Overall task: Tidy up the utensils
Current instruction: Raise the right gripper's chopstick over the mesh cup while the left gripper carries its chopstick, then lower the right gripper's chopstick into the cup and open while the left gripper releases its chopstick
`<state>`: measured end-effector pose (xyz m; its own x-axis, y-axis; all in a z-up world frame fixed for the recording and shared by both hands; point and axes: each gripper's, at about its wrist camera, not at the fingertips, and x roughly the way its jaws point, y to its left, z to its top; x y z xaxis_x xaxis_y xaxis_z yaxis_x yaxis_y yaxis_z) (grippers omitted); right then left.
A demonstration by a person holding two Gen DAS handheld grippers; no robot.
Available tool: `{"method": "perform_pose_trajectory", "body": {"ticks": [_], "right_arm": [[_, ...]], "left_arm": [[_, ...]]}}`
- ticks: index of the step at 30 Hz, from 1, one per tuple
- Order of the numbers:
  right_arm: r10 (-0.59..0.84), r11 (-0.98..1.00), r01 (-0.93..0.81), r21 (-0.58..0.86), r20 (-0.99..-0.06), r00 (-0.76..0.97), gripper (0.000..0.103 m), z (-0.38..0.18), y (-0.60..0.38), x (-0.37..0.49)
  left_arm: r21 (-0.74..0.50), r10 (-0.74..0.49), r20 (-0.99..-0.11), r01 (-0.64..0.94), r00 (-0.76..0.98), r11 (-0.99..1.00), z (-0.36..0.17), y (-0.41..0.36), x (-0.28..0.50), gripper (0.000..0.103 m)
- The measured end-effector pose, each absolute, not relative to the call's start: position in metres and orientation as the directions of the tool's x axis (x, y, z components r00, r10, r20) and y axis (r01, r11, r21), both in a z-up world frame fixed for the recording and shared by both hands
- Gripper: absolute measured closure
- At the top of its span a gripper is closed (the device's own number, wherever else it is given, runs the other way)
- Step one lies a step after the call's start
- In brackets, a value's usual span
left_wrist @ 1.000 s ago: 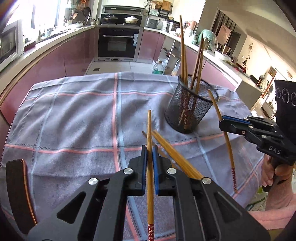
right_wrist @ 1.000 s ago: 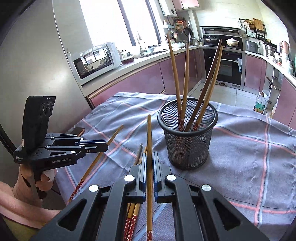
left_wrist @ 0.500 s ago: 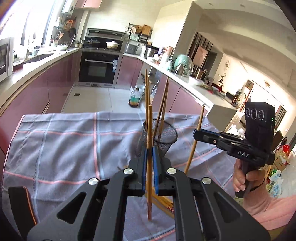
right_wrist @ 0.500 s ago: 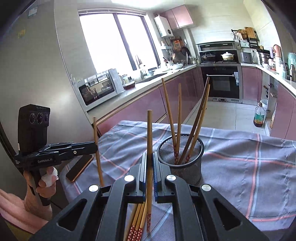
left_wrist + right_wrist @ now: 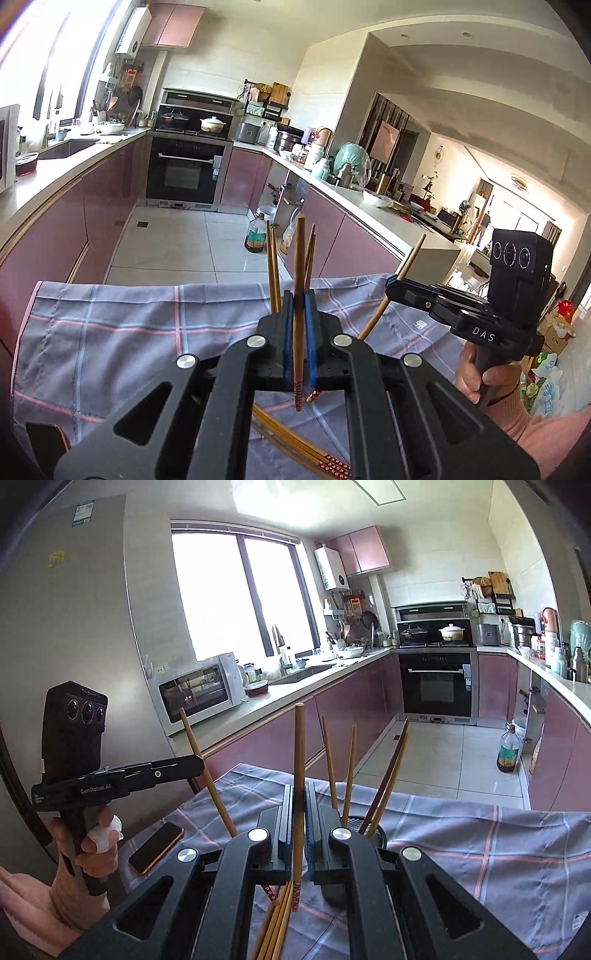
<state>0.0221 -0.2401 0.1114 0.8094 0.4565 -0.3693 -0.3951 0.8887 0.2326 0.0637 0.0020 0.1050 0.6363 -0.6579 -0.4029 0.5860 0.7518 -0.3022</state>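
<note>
Transfer step: left gripper point(image 5: 299, 328) and right gripper point(image 5: 299, 823) each pinch one chopstick point(image 5: 298, 280) upright; next, lower tips into the mesh holder point(image 5: 373, 836) ahead.

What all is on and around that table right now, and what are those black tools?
Chopstick clamped in left hand-held gripper: one, brown wooden, red-patterned end down, lifted clear of the cloth.
Chopstick clamped in right hand-held gripper: one, same kind, also lifted.
Loose wooden chopsticks: several, brown with red ends, lying on the cloth.
Black wire-mesh cup: one, on the cloth, holding four upright chopsticks.
Checked cloth: one, grey-blue with pink lines, covering the table.
Phone: one, dark with orange edge, at the cloth's edge.
Plastic bottle: one, on the floor.
Left hand-held gripper: black, shut.
Right hand-held gripper: black, shut.
</note>
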Motion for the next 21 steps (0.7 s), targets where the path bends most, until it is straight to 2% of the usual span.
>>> {"method": "perform_pose_trajectory", "body": {"ticks": [14,21], "right_arm": [[0.406,0.911,-0.357,0.208,-0.290,0.867,0.098,0.148,-0.259,0.036],[0.384,0.921,-0.329,0.210,-0.336,0.860,0.098,0.135,-0.258,0.057]], "left_arm": [[-0.242,-0.662,-0.340,0.618,0.668,0.748,0.162,-0.023,0.082,0.096],[-0.203,-0.625,-0.385,0.598,0.680,0.776,0.162,-0.044,0.097,0.096]]}}
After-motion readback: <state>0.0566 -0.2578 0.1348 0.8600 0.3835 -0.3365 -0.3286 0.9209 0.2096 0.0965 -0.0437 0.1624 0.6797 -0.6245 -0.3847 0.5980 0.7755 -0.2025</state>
